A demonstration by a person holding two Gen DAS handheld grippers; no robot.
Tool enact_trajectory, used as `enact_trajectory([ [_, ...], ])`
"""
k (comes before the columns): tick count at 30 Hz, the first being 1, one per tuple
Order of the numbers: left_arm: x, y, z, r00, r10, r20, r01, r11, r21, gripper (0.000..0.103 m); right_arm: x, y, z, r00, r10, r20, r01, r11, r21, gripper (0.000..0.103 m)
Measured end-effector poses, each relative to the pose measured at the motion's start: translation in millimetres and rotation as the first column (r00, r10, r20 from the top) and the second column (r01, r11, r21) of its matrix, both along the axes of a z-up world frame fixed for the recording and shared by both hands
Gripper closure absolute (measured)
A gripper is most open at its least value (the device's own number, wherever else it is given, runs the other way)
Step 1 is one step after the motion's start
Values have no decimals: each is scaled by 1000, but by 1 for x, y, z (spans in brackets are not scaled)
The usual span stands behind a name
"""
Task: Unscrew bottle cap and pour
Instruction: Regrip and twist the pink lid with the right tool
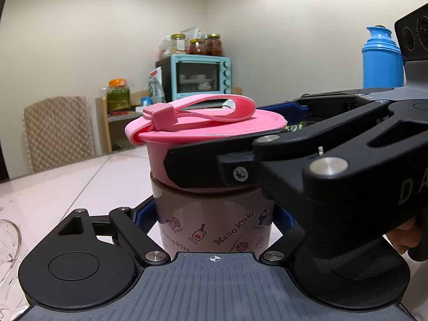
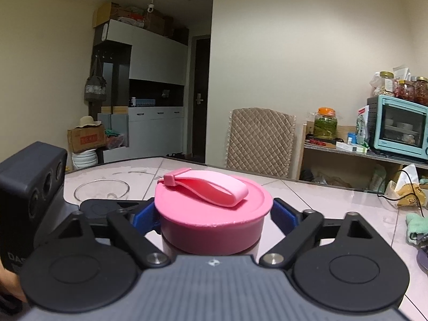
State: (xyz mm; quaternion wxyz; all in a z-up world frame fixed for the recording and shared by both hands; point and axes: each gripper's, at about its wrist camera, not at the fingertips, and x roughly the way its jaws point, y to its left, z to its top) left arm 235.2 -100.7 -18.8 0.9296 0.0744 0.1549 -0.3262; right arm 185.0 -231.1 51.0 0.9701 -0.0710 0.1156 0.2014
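1. Pink plastic forms the wide screw cap [image 2: 212,218] of a squat bottle [image 1: 214,227] that stands upright on a pale, glossy tiled table [image 1: 67,182].
2. The bottle's body is a muted pinkish brown, printed with small cartoon drawings and the words "Hello Kitty" and "Milk".
3. A soft pink carry strap [image 2: 211,186] lies looped flat across the top of the cap, fixed at one side by a small square block.
4. The left gripper [image 1: 214,222] is clamped on the bottle's body below the cap, its blue-padded fingers [image 1: 145,218] pressed against both sides.
5. The right gripper [image 2: 214,215] reaches in from the right in the left wrist view, higher up, with the cap between its blue-padded fingers [image 2: 283,218].
6. In the right wrist view its left pad sits against the cap's side, and its right pad sits at the cap's rim; whether both press firmly cannot be told.
7. A clear glass bowl [image 2: 103,190] stands on the table beyond the left gripper, toward the far left edge, apart from the bottle.
8. A blue flask [image 1: 382,61] stands behind the right gripper in the left wrist view.
9. Past the table's far edge stand a quilted beige chair back [image 2: 260,140] and a shelf holding a turquoise toaster oven [image 2: 398,128] with jars on top.
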Motion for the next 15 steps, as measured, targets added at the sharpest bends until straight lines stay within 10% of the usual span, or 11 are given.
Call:
enact_trajectory([
  [9, 1, 0, 0, 1000, 0, 0, 0, 1000, 0, 13, 11, -20, 3, 990, 139, -36, -138, 990, 20, 18],
  [15, 1, 0, 0, 1000, 0, 0, 0, 1000, 0, 13, 33, -48, 11, 929, 362, -77, -362, 932, 18, 18],
])
